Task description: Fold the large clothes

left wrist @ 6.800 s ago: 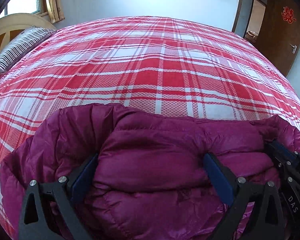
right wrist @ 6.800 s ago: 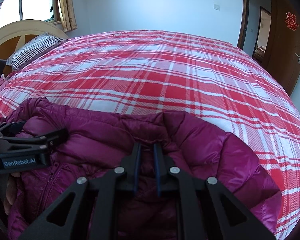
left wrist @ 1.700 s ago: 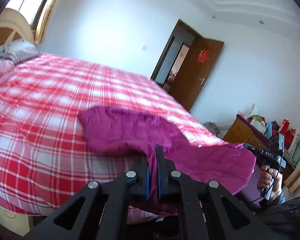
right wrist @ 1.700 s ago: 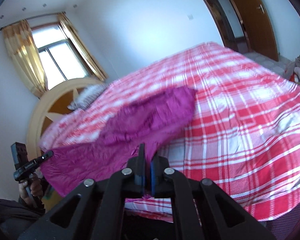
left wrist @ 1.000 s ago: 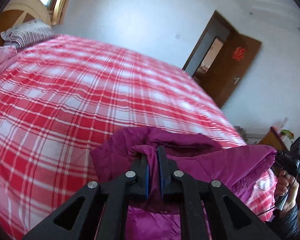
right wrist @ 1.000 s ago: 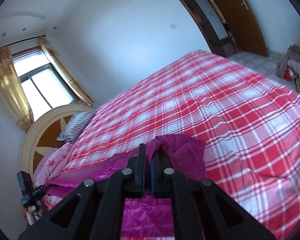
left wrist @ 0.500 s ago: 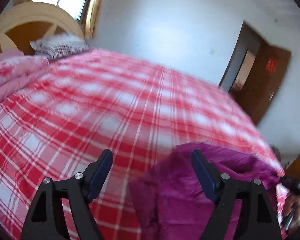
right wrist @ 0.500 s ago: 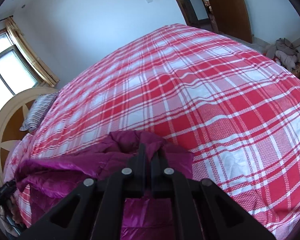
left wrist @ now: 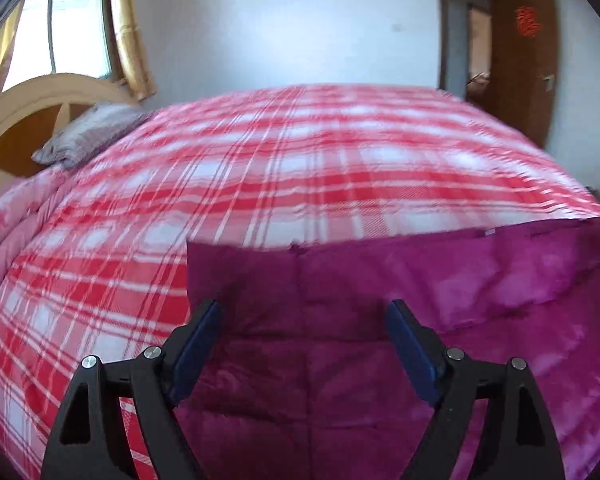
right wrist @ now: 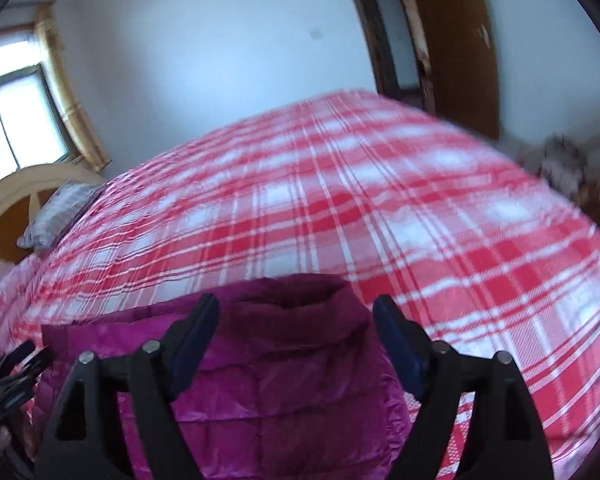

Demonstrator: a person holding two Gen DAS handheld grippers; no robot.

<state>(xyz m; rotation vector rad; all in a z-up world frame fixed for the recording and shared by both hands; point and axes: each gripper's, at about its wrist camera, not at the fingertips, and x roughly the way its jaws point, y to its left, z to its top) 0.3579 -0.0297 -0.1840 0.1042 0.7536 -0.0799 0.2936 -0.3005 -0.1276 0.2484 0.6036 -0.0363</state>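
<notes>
— Lying where, that down jacket (left wrist: 340, 360)?

— Spread at the near edge of the bed, on the red-and-white plaid cover (left wrist: 300, 168), well apart from the striped pillow (left wrist: 88, 132) up by the curved headboard (left wrist: 28, 96).

— Looking how?

— Magenta, glossy, quilted in stitched bands. From the left wrist: a fairly straight far edge, a square corner at its left end, a seam running toward the camera down the middle, a paler fold off to the right. From the right wrist: puffed up at the far end into a rounded hump, maybe collar or hood, hard to tell through the blur. Shiny creased panels nearer the lens.

— And the left gripper (left wrist: 303, 312)?

— Released. Jaws just been opening and now spread wide, blue pads clear of the cloth, jacket showing in the gap and beneath, not pinched.

— Same for the right gripper (right wrist: 296, 304)?

— Same. Jaws just been opening, now standing wide, the rounded hump framed between them, no pad pressing on it.

— Anything else around?

— Bright window (left wrist: 60, 28) with yellow curtains at the left, brown door (left wrist: 524, 60) with a red ornament at the right. Blurred at the edges in both views.
</notes>
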